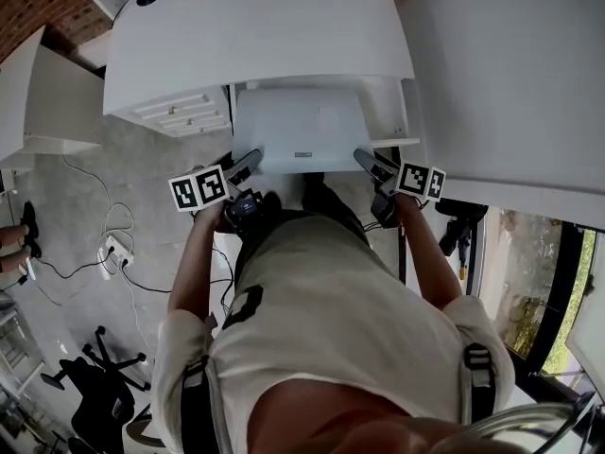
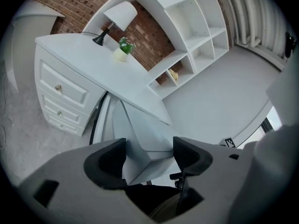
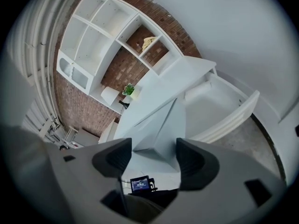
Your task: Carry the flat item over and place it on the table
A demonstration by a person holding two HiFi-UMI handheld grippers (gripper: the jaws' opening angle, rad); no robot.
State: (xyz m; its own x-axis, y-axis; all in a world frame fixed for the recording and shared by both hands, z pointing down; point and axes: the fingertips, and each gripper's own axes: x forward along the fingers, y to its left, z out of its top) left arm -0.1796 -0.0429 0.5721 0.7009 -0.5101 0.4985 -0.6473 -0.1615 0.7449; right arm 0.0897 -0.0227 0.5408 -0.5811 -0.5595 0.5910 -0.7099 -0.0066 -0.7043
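Clamped with left gripper [image 2: 149, 156] and right gripper [image 3: 154, 156] on near corners of flat white panel [image 2: 134, 127], held airborne just ahead. Keep both grips level; raise above white desk [image 2: 84, 55] edge beyond; land short of lamp [image 2: 119, 15], potted plant [image 2: 124, 47].

A white table [image 2: 88, 59] with drawers stands ahead of the left gripper [image 2: 149, 154], a shaded lamp [image 2: 119, 14] and a small potted plant [image 2: 123, 48] on its top, further ahead and leftward, grey floor [image 2: 18, 120] beneath.
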